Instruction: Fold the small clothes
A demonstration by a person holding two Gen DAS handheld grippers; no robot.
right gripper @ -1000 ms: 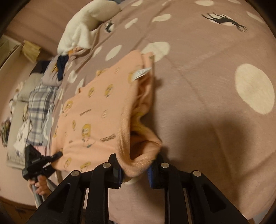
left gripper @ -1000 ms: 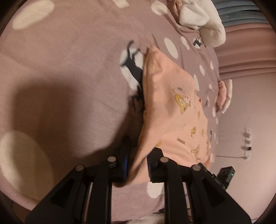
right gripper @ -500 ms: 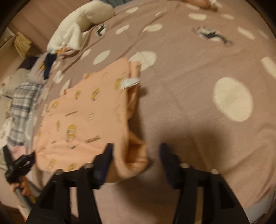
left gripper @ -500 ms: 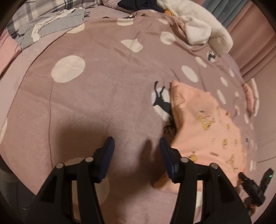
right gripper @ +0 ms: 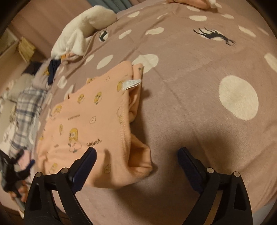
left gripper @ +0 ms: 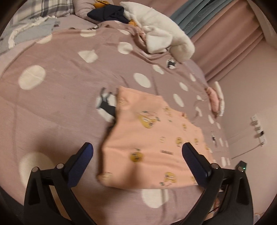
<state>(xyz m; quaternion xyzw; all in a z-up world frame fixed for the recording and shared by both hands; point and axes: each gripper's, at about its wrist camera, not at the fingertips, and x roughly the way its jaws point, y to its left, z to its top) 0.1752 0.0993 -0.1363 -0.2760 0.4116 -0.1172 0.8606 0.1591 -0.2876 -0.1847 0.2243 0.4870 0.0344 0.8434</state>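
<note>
A small peach garment (left gripper: 152,136) printed with yellow cartoon figures lies folded flat on the mauve dotted bedspread (left gripper: 57,110). My left gripper (left gripper: 137,149) hovers above its near edge, jaws still opening wide, nothing pressed between the pads. In the right wrist view the same garment (right gripper: 97,117) shows a white label and a folded edge on its right side. My right gripper (right gripper: 136,154) is above the garment's near right corner, jaws also opening, with the cloth lying loose below them. The left gripper (right gripper: 15,171) appears at the lower left of that view.
A white plush blanket (left gripper: 161,34) and a dark garment (left gripper: 107,14) lie at the far side of the bed. Plaid and grey clothes (right gripper: 26,110) are piled to one side. A pink folded item (left gripper: 214,100) sits by the bed's edge near curtains.
Both grippers went from shut on the peach garment's edge to wide open, letting the cloth drop flat. The left gripper rose and drew back, so more of the bed shows.
</note>
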